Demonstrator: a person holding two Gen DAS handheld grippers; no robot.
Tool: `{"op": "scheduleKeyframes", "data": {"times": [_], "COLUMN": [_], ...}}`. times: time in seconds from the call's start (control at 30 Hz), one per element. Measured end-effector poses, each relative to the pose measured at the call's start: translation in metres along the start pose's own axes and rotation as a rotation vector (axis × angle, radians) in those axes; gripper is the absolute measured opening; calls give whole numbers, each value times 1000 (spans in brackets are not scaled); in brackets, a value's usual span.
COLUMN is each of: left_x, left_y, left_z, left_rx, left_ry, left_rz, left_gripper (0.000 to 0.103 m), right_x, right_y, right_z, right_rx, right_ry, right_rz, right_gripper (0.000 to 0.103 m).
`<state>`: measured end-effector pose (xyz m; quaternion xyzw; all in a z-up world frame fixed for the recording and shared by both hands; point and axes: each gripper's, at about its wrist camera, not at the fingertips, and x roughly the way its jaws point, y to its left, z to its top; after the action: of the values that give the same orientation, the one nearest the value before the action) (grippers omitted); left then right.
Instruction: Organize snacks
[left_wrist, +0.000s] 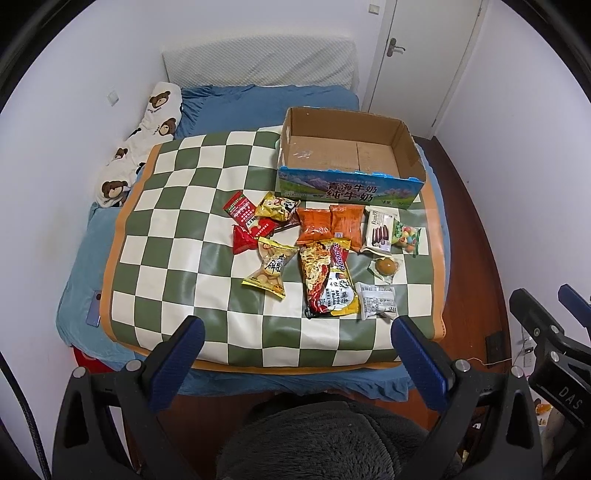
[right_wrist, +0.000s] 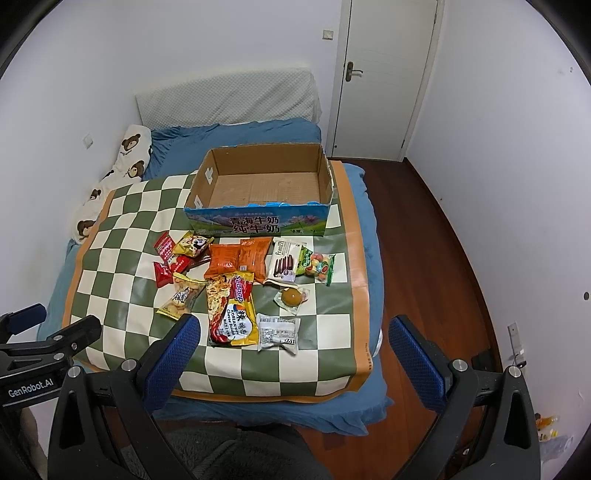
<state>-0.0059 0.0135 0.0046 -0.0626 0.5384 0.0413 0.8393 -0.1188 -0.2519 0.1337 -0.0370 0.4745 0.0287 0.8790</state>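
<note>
Several snack packets lie in a loose heap on a green-and-white checked mat (left_wrist: 184, 236) (right_wrist: 122, 280) spread over a bed. Among them are a long noodle packet (left_wrist: 327, 280) (right_wrist: 231, 310), two orange bags (left_wrist: 330, 225) (right_wrist: 238, 258), a white wafer pack (left_wrist: 378, 230) (right_wrist: 286, 264), a candy bag (left_wrist: 406, 238) (right_wrist: 319, 266) and red packets (left_wrist: 243, 221) (right_wrist: 166, 258). Behind them stands an empty cardboard box (left_wrist: 351, 188) (right_wrist: 258, 221). My left gripper (left_wrist: 297, 328) and right gripper (right_wrist: 293, 328) hover open at the near edge of the bed, holding nothing.
A bear-print pillow (left_wrist: 147, 140) (right_wrist: 110, 184) lies along the left wall. A phone (left_wrist: 94, 308) rests on the blue sheet. A white door (right_wrist: 384, 74) and wooden floor (right_wrist: 424, 240) are to the right. A grey fuzzy garment (left_wrist: 325, 439) sits below the grippers.
</note>
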Motion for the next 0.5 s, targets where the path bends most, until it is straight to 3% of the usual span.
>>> {"op": "scheduleKeyframes", "data": {"times": [0.5], "left_x": [-5], "left_y": [1], "left_z": [3], "left_rx": [-2], "left_ry": [-12], "left_rz": [0], "left_gripper": [103], "right_x": [-4], "right_y": [-2], "right_z": [2], "right_rx": [-4], "right_ry": [-9], "right_rz": [1], "right_gripper": [103]}}
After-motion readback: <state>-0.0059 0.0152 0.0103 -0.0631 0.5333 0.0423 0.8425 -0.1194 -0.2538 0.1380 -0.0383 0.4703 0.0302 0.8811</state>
